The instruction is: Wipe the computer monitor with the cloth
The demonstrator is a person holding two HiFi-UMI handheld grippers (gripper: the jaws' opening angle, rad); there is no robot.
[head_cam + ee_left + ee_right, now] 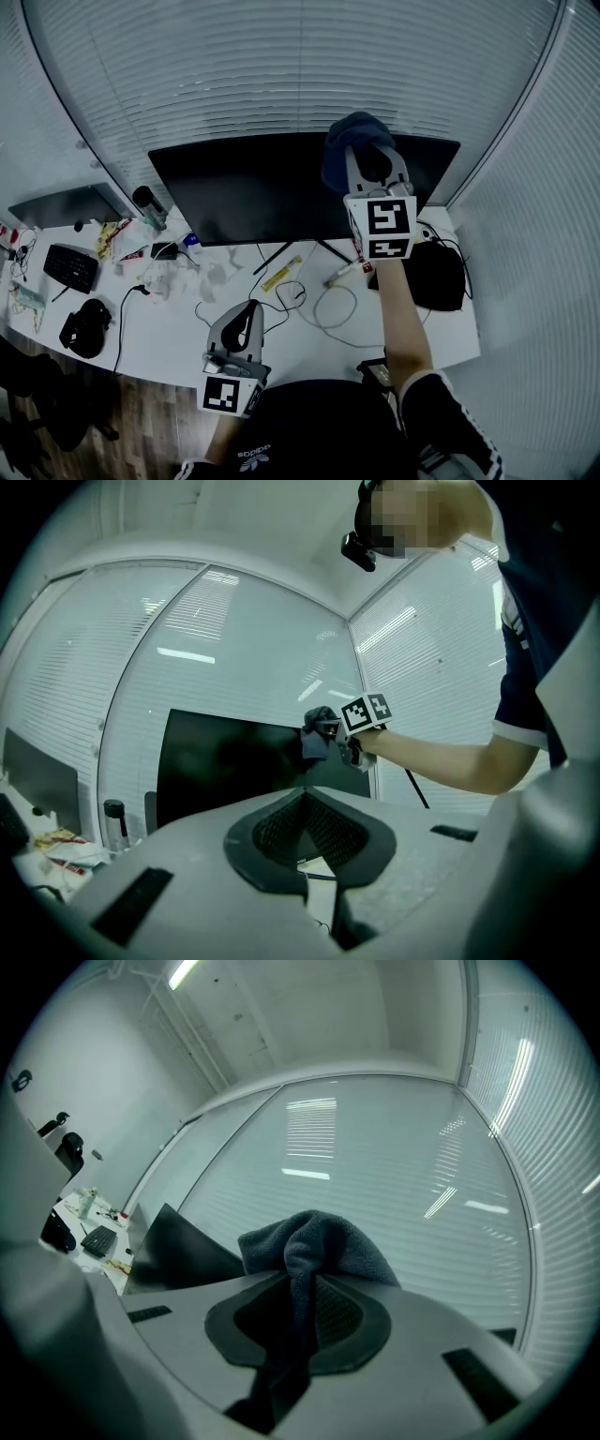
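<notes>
The dark blue-grey cloth (354, 139), bunched and soft, is pinched in the right gripper (372, 169) at the top right edge of the black monitor (248, 187). The left gripper (246, 330), jaws together on nothing, hangs below the monitor over a cluttered white desk (169, 333). White blinds (281, 66) rise behind the monitor.

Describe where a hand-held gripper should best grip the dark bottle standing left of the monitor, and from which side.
Probably mid-body on the bottle, jaws across its round sides, approaching from the front: it stands upright, with the monitor close beside it.
</notes>
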